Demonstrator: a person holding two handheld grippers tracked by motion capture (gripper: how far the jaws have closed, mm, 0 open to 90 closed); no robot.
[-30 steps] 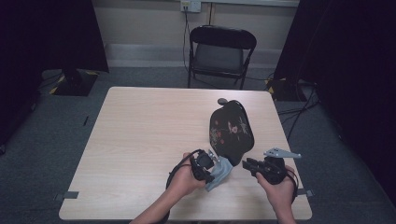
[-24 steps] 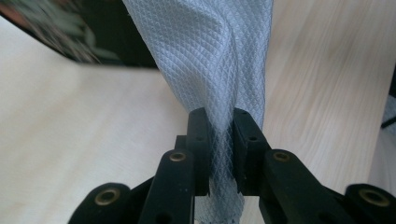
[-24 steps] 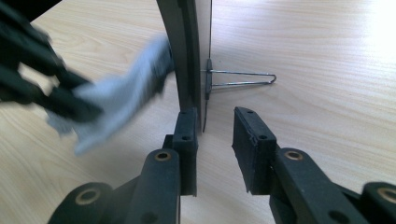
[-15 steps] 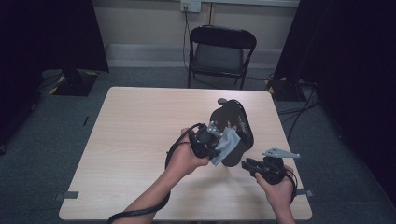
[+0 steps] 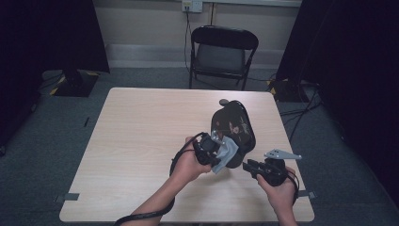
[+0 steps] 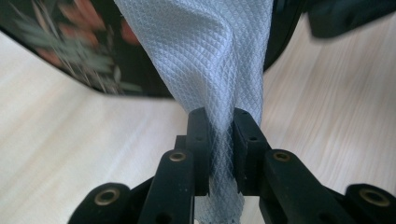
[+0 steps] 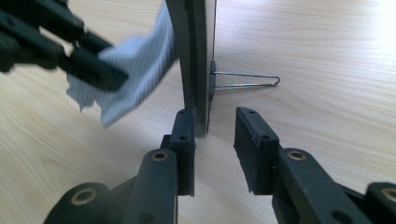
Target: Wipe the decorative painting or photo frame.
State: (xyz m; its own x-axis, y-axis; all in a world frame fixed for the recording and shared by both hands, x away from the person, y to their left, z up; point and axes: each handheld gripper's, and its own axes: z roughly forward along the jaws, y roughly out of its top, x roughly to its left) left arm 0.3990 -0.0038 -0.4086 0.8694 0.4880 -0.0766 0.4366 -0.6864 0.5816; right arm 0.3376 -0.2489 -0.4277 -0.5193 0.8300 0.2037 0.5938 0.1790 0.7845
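On the table (image 5: pixel 141 141), a black floral-printed mirror (image 5: pixel 234 126) stands tilted.

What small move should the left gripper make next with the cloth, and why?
Probably sweep the pale cloth across the dark floral mirror. The left gripper is shut on the cloth, already at the mirror's lower edge; the right gripper straddles that edge, jaws open.

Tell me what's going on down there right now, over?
Left gripper shut on the cloth. Right gripper open, jaws either side of the black floral board's edge. Nothing in the way.
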